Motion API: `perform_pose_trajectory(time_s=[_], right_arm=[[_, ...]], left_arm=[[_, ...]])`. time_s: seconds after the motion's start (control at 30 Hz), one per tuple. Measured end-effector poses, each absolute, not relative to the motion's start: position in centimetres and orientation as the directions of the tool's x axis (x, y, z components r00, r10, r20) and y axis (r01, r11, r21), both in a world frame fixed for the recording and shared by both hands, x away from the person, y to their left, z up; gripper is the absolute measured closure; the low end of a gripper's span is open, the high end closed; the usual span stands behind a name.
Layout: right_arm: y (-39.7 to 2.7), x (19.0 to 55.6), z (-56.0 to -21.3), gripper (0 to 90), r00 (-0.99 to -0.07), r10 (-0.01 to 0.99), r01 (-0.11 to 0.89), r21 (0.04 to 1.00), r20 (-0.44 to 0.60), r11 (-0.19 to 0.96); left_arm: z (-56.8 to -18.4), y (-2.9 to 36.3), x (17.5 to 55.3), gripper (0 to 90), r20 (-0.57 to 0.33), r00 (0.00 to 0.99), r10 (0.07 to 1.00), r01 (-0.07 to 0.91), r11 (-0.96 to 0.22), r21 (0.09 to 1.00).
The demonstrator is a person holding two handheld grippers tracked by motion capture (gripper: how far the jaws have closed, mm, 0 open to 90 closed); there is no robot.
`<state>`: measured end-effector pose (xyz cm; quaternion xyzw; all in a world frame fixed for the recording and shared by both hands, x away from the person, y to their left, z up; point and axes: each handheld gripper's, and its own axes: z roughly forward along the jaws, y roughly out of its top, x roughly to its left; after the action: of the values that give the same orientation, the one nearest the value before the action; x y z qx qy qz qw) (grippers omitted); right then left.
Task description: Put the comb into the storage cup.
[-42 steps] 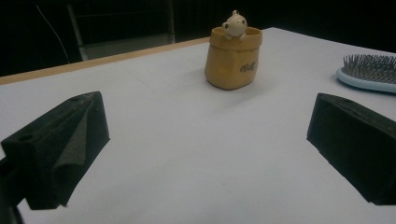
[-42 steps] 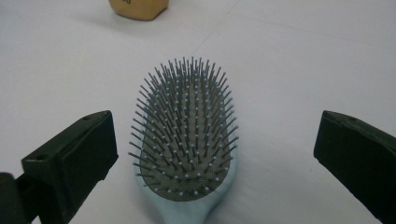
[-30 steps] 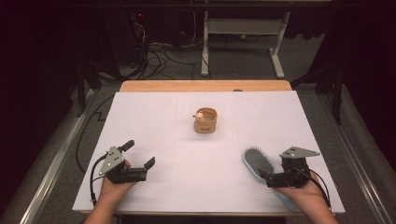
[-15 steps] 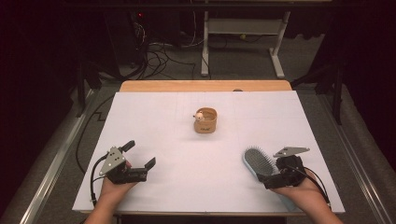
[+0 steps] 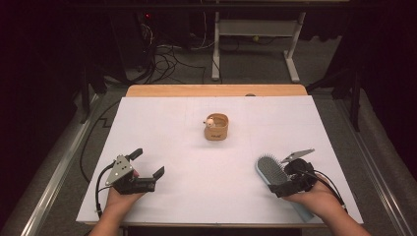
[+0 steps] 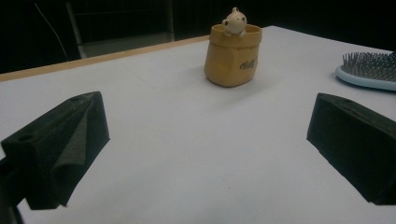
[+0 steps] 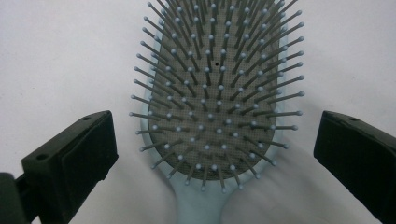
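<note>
Over at the near left, left gripper (image 5: 146, 163) resting on the white table (image 5: 172, 132), jaws spread wide, nothing between them. Blocky matte black foam pads (image 6: 60, 149) up close in the left gripper view. Mid-table, small tan sack-shaped pot (image 5: 217, 127), smooth and rounded, pale little figure (image 6: 234, 21) peeking over its rim, dark lettering legible from the left gripper view alone. Further right, pale blue hairbrush (image 5: 271, 171) lying flat at the near right, bristles up. Right gripper (image 7: 217, 149) poised over its neck, jaws parted on either side, not touching. Grey mesh cushion and ball-tipped pins crisp in the right gripper view.
</note>
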<state>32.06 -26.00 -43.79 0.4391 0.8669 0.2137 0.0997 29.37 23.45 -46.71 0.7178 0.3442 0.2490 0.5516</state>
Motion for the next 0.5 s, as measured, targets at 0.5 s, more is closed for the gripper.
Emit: perform_pose_trajectory(time_s=[0.5], right_arm=[[-25.3,34.1,-43.3,0.2,-0.607,0.795,0.740,0.373,0.013,0.559]], left_arm=[[-46.7,23.4,29.3,0.2,-0.018,0.642,0.766,0.218,-0.160,0.963]])
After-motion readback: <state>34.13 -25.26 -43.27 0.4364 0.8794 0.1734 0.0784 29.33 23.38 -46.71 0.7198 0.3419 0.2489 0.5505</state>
